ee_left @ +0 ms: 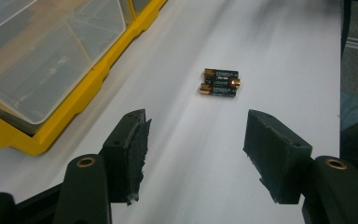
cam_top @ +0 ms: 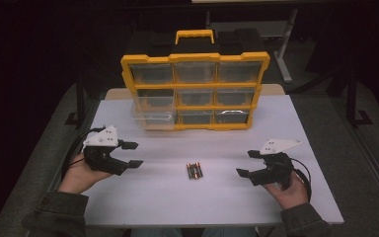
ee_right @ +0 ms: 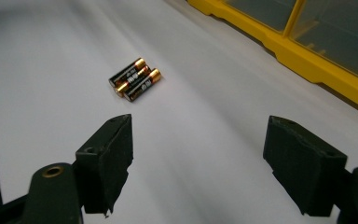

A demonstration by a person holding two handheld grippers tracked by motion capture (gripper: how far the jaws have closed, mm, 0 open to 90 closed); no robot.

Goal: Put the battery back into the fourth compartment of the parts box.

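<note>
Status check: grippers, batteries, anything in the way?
Left gripper open, empty. Right gripper open, empty. Batteries lying together on table between them, untouched. Path clear.

Each hand carries a black two-jaw gripper: the left gripper [cam_top: 131, 154] at 8 o'clock on the table, the right gripper [cam_top: 249, 163] at 4 o'clock. A pale three-cornered plate with small dark holes tops each, and black cables loop from their backs. The jaws are blocky black pads with ragged edges, on arms set with brass-coloured rivets. Both sleeves are dark olive-grey.
</note>
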